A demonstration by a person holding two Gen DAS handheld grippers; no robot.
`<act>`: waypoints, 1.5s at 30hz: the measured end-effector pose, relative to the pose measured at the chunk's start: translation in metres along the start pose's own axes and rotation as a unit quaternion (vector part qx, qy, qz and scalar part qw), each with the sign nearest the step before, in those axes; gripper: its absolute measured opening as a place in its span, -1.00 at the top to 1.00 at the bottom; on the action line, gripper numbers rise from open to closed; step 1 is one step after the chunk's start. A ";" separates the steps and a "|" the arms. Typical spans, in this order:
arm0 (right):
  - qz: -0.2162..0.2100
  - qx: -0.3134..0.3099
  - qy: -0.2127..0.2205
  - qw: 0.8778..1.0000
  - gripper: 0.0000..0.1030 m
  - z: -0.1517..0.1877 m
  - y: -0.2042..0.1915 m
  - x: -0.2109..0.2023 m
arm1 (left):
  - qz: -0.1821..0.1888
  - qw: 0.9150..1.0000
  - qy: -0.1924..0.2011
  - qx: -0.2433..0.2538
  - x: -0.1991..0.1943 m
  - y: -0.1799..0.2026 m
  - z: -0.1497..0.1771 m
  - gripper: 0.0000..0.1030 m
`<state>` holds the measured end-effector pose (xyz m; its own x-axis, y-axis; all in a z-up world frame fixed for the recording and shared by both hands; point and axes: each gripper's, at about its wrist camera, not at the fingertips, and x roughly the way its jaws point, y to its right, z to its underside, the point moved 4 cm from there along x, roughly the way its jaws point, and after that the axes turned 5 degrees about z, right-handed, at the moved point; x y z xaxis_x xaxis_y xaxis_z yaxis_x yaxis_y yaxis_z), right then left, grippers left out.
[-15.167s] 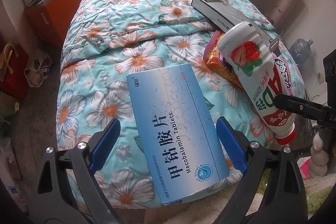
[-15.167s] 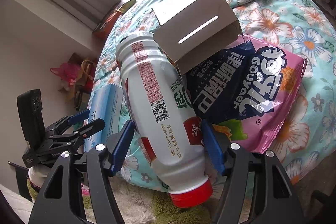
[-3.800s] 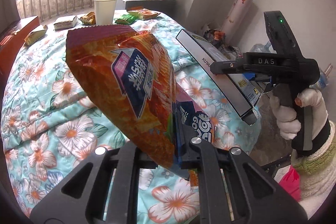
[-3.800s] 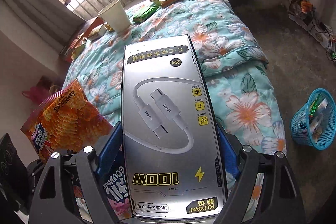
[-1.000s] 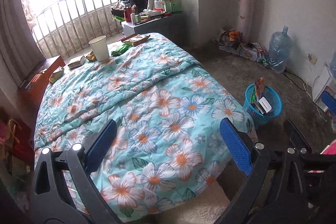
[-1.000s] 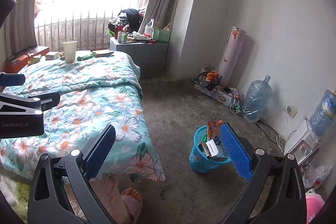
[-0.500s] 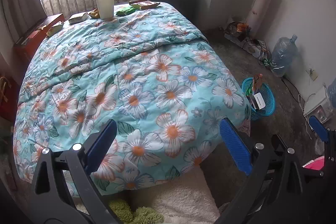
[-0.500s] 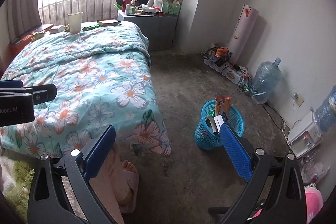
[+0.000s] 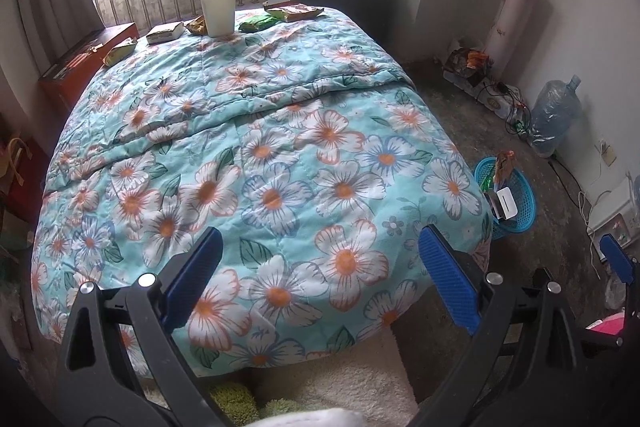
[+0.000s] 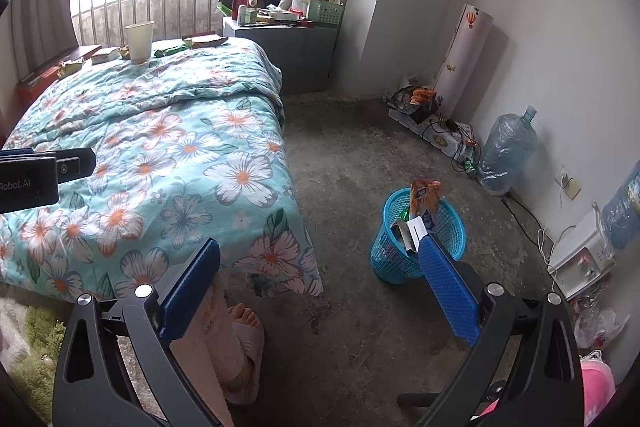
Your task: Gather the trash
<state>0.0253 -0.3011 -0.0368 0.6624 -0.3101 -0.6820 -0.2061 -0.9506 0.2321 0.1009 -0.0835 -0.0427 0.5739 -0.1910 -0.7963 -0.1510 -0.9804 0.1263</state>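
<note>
My left gripper (image 9: pixel 320 281) is open and empty above the near end of the floral quilt (image 9: pixel 256 163). Open and empty too, my right gripper (image 10: pixel 320 283) hangs over the concrete floor beside the bed. A blue mesh trash basket (image 10: pixel 416 251) on the floor holds an orange snack bag, a boxed item and other trash; the same basket (image 9: pixel 516 203) shows past the bed's right corner. At the far end of the bed stand a paper cup (image 9: pixel 218 11), a green wrapper (image 9: pixel 258 23) and several snack packets (image 9: pixel 164 33).
A grey side table (image 10: pixel 280 39) with clutter stands by the window. A water jug (image 10: pixel 506 151), cables and boxes line the right wall. A person's slippered foot (image 10: pixel 240 343) is by the bed corner. An orange box (image 9: pixel 86 61) lies left of the bed.
Both views have drawn a little nearer to the bed; the near half of the quilt, which earlier held the box, bottle and bags, is bare, and those items sit in the basket.
</note>
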 end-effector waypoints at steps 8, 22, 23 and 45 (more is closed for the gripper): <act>-0.003 0.004 0.002 1.000 -0.87 -0.001 0.001 -0.002 | -0.004 1.000 -0.001 -0.003 -0.001 -0.002 0.002 -0.83; -0.001 0.003 0.003 1.000 -0.87 -0.004 0.001 -0.004 | -0.003 1.000 -0.001 -0.004 -0.002 -0.004 0.002 -0.83; 0.000 0.003 0.003 1.000 -0.87 -0.004 0.001 -0.004 | -0.004 1.000 -0.001 -0.004 -0.002 -0.003 0.002 -0.83; -0.001 0.003 0.004 1.000 -0.87 -0.004 0.001 -0.005 | -0.005 1.000 -0.002 -0.002 -0.001 -0.003 0.003 -0.83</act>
<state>0.0251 -0.3005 -0.0303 0.6691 -0.3082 -0.6763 -0.2087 -0.9513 0.2270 0.0983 -0.0800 -0.0442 0.5721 -0.1817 -0.7998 -0.1421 -0.9824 0.1215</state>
